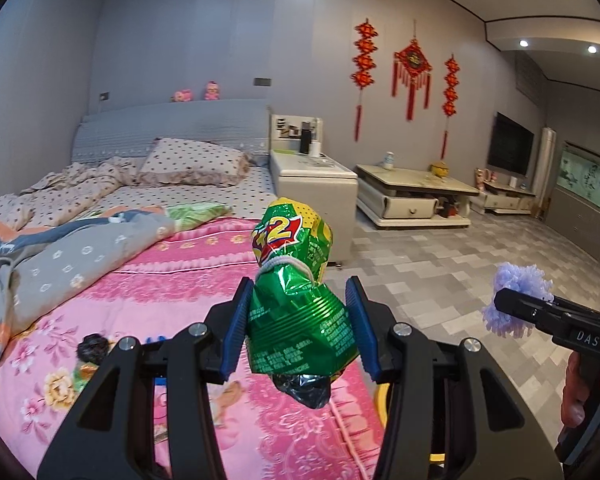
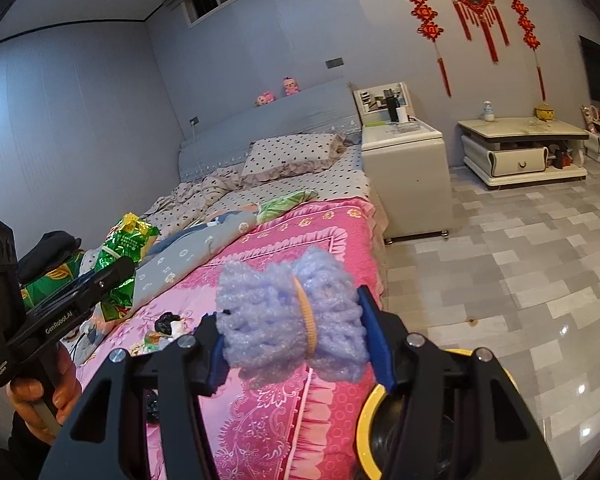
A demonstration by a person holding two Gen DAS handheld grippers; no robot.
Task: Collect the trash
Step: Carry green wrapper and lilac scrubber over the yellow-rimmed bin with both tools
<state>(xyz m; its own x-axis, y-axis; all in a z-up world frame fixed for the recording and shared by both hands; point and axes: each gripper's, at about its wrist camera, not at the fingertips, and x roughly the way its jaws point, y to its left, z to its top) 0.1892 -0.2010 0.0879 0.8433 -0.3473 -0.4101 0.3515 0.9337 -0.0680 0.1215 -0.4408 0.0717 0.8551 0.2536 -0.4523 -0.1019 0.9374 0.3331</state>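
Observation:
My left gripper point(image 1: 298, 320) is shut on a crumpled green snack wrapper point(image 1: 296, 292) tied with a white band, held above the pink floral bedspread point(image 1: 188, 280). My right gripper point(image 2: 296, 328) is shut on a purple foam bundle point(image 2: 288, 320) bound by a tan rubber band. The purple bundle point(image 1: 516, 300) also shows at the right of the left wrist view, and the green wrapper point(image 2: 124, 256) at the left of the right wrist view. A small dark scrap point(image 1: 94, 348) lies on the bedspread near its foot. A yellow-rimmed bin point(image 2: 374, 432) sits low beside the bed, mostly hidden behind my right fingers.
The bed carries a polka-dot pillow point(image 1: 192, 162) and rumpled quilts point(image 1: 60, 248). A white cabinet point(image 1: 316, 188) stands by the bed, a low table point(image 1: 416, 196) along the wall, and a TV point(image 1: 510, 150) farther right. Grey tiled floor point(image 1: 440, 280) lies to the right. A hand point(image 2: 40, 396) grips the left tool.

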